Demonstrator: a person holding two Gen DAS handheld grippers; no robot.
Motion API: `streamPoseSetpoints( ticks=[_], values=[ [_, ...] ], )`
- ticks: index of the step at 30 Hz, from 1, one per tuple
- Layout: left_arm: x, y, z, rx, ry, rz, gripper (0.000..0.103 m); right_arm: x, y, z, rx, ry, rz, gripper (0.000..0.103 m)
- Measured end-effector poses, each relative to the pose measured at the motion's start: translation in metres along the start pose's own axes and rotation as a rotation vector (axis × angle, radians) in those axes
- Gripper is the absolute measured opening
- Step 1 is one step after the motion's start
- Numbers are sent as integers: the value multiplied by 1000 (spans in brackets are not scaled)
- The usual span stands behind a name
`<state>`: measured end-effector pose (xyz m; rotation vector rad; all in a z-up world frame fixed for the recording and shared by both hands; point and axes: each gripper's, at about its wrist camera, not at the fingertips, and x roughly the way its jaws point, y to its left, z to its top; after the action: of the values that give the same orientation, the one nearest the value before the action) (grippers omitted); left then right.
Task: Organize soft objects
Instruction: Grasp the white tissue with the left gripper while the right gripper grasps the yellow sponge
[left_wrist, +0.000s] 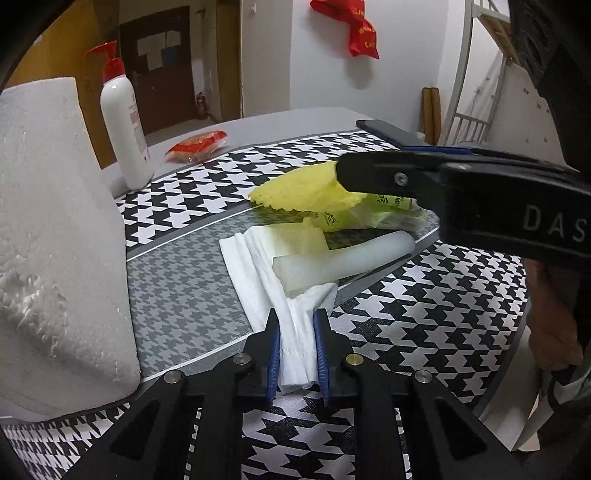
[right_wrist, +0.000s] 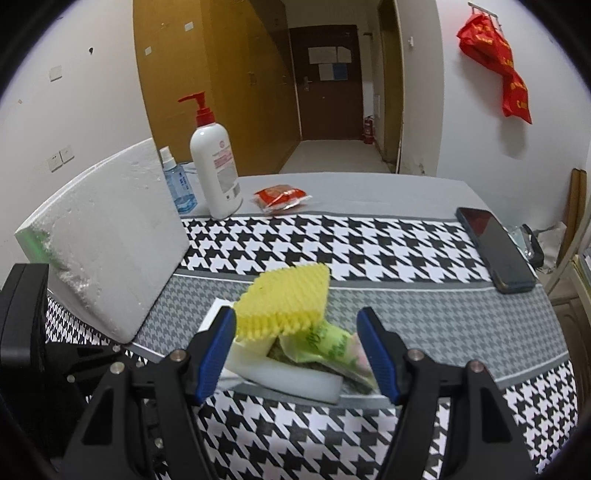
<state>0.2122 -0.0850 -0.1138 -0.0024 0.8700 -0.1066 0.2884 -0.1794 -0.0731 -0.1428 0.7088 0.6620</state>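
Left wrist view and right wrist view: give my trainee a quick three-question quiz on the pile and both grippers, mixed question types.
1. True or false: the left gripper is shut on the white cloth.
2. What stands between the right gripper's open jaws? A) yellow sponge B) phone C) pump bottle
3. Fill in: the white foam bar lies partly on the ____.

Key: 1 true; 2 A; 3 white cloth.

white cloth (left_wrist: 258, 266): soft, matt, creased | foam block (left_wrist: 55, 229): rough, crumbly | yellow sponge (right_wrist: 286, 299): ribbed, porous | pump bottle (right_wrist: 216, 170), 11 o'clock: glossy plastic | phone (right_wrist: 493, 247): glossy
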Motion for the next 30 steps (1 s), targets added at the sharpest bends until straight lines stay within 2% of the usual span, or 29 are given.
streamPoseSetpoints(
  ticks=[7, 17, 22, 24, 26, 28, 30],
  values=[
    [0, 3, 0, -11, -1, -14, 18, 6, 5, 6, 4, 15, 48, 72],
    [1, 5, 0, -21, -2, -26, 18, 25, 9, 9, -21, 72, 13, 72],
    [1, 4, 0, -22, -2, -28, 18, 26, 7, 9, -10, 69, 13, 71],
    [1, 5, 0, -21, -2, -27, 18, 25, 7, 10, -13, 69, 11, 56],
    [1, 4, 0, -22, -2, -28, 18, 26, 6, 9, -4, 83, 22, 32],
    [1, 5, 0, -23, -2, -27, 18, 31, 5, 8, 3, 109, 18, 19],
    [1, 4, 0, -24, -2, -28, 18, 29, 4, 8, 14, 99, 14, 15]
  ],
)
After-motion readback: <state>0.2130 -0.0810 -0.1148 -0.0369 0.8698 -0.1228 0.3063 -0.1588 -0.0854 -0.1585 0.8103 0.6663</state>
